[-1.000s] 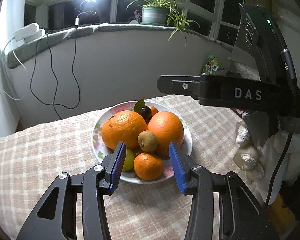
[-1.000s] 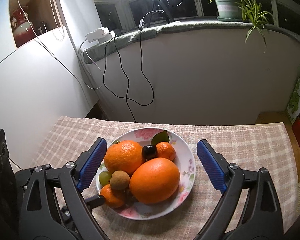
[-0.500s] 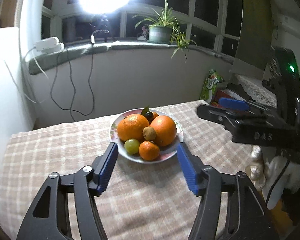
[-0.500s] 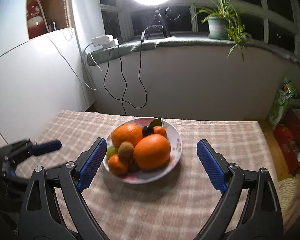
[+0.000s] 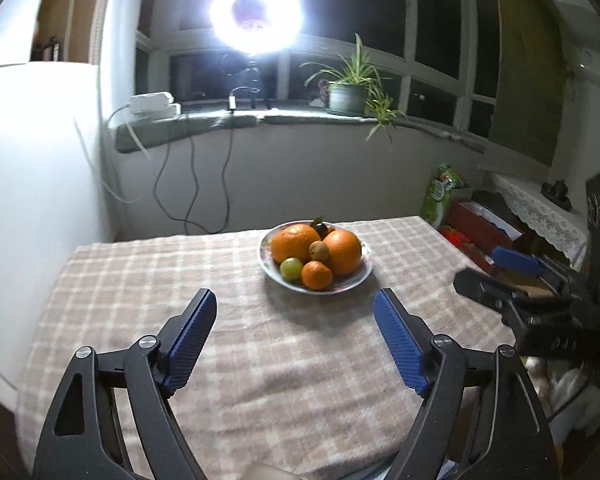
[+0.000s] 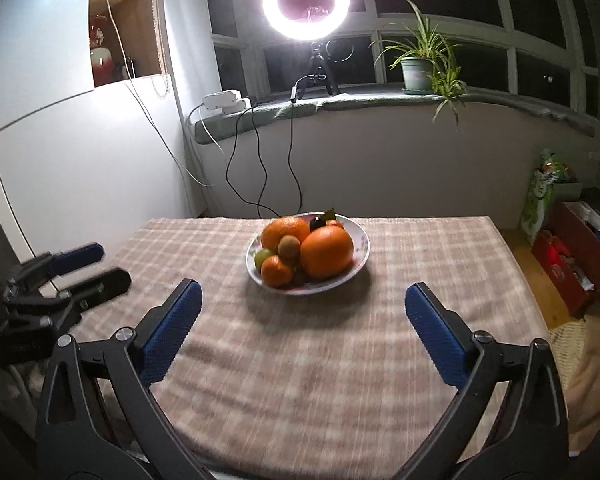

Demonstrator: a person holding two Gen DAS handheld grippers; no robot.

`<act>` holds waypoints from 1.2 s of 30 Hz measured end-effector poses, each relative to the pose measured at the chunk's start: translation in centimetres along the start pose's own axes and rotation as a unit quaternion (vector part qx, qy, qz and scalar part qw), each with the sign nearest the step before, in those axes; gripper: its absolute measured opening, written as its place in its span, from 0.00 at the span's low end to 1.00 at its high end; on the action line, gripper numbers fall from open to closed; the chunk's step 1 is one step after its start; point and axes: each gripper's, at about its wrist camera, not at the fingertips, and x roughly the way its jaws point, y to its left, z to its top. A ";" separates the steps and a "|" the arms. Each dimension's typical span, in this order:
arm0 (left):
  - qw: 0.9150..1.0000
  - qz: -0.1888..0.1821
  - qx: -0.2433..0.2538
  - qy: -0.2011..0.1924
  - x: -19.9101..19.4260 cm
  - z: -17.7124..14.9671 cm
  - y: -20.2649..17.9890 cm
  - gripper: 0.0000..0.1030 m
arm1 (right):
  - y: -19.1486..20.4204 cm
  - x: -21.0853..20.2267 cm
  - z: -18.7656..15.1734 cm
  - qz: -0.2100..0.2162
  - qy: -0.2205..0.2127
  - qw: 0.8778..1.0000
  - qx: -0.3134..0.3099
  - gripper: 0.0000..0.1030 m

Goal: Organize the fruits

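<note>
A flowered white plate (image 5: 362, 276) (image 6: 360, 240) stands at the far middle of the checked tablecloth. It holds two big oranges (image 5: 294, 242) (image 6: 326, 252), a small mandarin (image 5: 317, 275) (image 6: 276, 271), a kiwi (image 5: 319, 250) (image 6: 289, 247), a green grape (image 5: 291, 268) (image 6: 263, 256) and a dark fruit with a leaf (image 6: 318, 223). My left gripper (image 5: 296, 320) is open and empty, well back from the plate. My right gripper (image 6: 302, 312) is open and empty, also well short of the plate. Each gripper shows at the other view's edge.
The checked tablecloth (image 5: 260, 360) (image 6: 320, 380) covers the table. A ring light (image 6: 306, 0), cables and a potted plant (image 6: 418, 68) stand on the sill behind. Red boxes (image 6: 572, 260) and bags lie on the floor at the right.
Both grippers have pulled back and up from the plate, which now looks much smaller and farther. The left jaws have opened wider. The fruit has not moved.
</note>
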 end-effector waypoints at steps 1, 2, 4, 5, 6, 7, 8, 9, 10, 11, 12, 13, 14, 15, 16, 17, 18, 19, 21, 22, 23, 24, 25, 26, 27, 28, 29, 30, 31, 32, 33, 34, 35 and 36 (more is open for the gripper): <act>1.000 0.000 -0.004 0.003 -0.1 -0.2 0.1 0.79 | 0.2 -0.1 -0.2 -0.005 0.002 1.000 -0.002 1.00; 1.000 0.000 -0.006 0.006 -0.1 -0.3 0.1 0.79 | 0.5 -0.2 -0.5 -0.007 0.004 1.000 -0.003 1.00; 1.000 0.011 -0.003 0.009 -0.2 -0.6 0.1 0.79 | 0.7 -0.2 -0.7 -0.004 0.010 1.000 -0.004 1.00; 1.000 0.018 0.001 0.008 -0.1 -0.7 0.1 0.79 | 0.8 -0.3 -0.7 -0.003 0.009 1.000 -0.004 1.00; 1.000 0.021 0.004 0.008 -0.2 -0.8 0.1 0.79 | 0.9 -0.3 -0.7 -0.003 0.008 1.000 -0.002 1.00; 1.000 0.024 0.005 0.008 -0.2 -0.8 0.1 0.79 | 0.9 -0.3 -0.6 -0.003 0.007 1.000 0.001 1.00; 1.000 0.025 0.004 0.008 -0.2 -0.8 0.1 0.79 | 1.0 -0.3 -0.5 -0.001 0.007 1.000 0.002 1.00; 1.000 0.025 0.002 0.007 -0.3 -0.8 0.2 0.79 | 1.0 -0.2 -0.5 0.001 0.007 1.000 0.003 1.00; 1.000 0.025 0.000 0.006 -0.3 -0.8 0.3 0.79 | 1.1 -0.2 -0.5 0.001 0.007 1.000 0.002 1.00; 1.000 0.026 -0.001 0.006 -0.2 -0.8 0.3 0.79 | 1.1 -0.2 -0.5 0.001 0.007 1.000 0.001 1.00; 1.000 0.027 0.000 0.007 -0.2 -0.8 0.3 0.79 | 1.1 -0.1 -0.5 0.002 0.008 1.000 0.000 1.00; 1.000 0.028 0.001 0.008 -0.1 -0.8 0.2 0.79 | 1.1 -0.1 -0.6 0.003 0.009 1.000 0.000 1.00; 1.000 0.029 0.001 0.008 -0.1 -0.9 0.2 0.79 | 1.0 -0.1 -0.6 0.003 0.009 1.000 0.001 1.00; 1.000 0.030 0.002 0.009 0.0 -0.9 0.1 0.79 | 0.9 -0.1 -0.6 0.003 0.009 1.000 0.003 1.00; 0.999 0.030 0.003 0.010 0.0 -0.9 0.1 0.79 | 0.7 0.0 -0.6 0.003 0.009 1.000 0.006 1.00; 0.999 0.031 0.003 0.010 0.1 -0.9 0.0 0.79 | 0.6 0.0 -0.6 0.004 0.010 1.000 0.007 1.00; 0.999 0.030 0.004 0.011 0.1 -0.9 0.0 0.79 | 0.5 0.0 -0.6 0.003 0.010 1.000 0.009 1.00; 0.999 0.030 0.004 0.012 0.2 -0.9 -0.1 0.79 | 0.4 0.0 -0.6 0.001 0.010 1.000 0.009 1.00; 0.999 0.030 0.005 0.012 0.2 -0.9 -0.1 0.79 | 0.3 0.0 -0.6 0.001 0.010 1.000 0.009 1.00; 0.999 0.030 0.005 0.012 0.2 -1.0 -0.1 0.79 | 0.3 0.0 -0.6 0.000 0.010 1.000 0.008 1.00; 0.999 0.030 0.005 0.012 0.2 -1.0 -0.1 0.79 | 0.4 0.0 -0.6 -0.001 0.010 1.000 0.009 1.00; 0.999 0.030 0.004 0.012 0.2 -1.0 -0.1 0.79 | 0.3 0.0 -0.6 -0.001 0.011 1.000 0.009 1.00; 0.999 0.030 0.003 0.013 0.3 -1.0 0.0 0.79 | 0.3 0.1 -0.6 0.001 0.011 1.000 0.010 1.00; 0.999 0.029 0.002 0.013 0.3 -1.0 0.0 0.79 | 0.3 0.1 -0.6 0.002 0.012 1.000 0.010 1.00; 0.999 0.029 0.001 0.014 0.3 -1.0 0.0 0.79 | 0.3 0.2 -0.7 0.002 0.013 1.000 0.010 1.00; 0.999 0.029 0.001 0.014 0.3 -1.0 0.0 0.79 | 0.3 0.2 -0.7 0.002 0.014 1.000 0.009 1.00; 0.999 0.029 0.001 0.013 0.3 -1.0 0.0 0.79 | 0.3 0.3 -0.7 0.002 0.015 1.000 0.007 1.00; 0.999 0.030 0.001 0.012 0.4 -1.0 0.0 0.79 | 0.3 0.4 -0.7 0.001 0.016 1.000 0.006 1.00; 0.999 0.030 0.000 0.012 0.4 -1.0 0.1 0.79 | 0.3 0.6 -0.7 0.000 0.017 1.000 0.005 1.00; 0.999 0.029 -0.001 0.012 0.4 -1.0 0.1 0.79 | 0.3 0.6 -0.7 0.001 0.018 1.000 0.005 1.00; 1.000 0.029 -0.002 0.012 0.4 -1.0 0.2 0.79 | 0.3 0.6 -0.7 0.001 0.017 1.000 0.005 1.00; 0.999 0.029 -0.002 0.012 0.5 -1.0 0.2 0.79 | 0.4 0.6 -0.7 0.001 0.017 1.000 0.005 1.00; 0.999 0.030 -0.003 0.012 0.5 -1.1 0.3 0.79 | 0.4 0.8 -0.7 0.002 0.018 1.000 0.005 1.00; 0.999 0.030 -0.004 0.012 0.5 -1.1 0.3 0.79 | 0.4 0.9 -0.7 0.002 0.018 1.000 0.004 1.00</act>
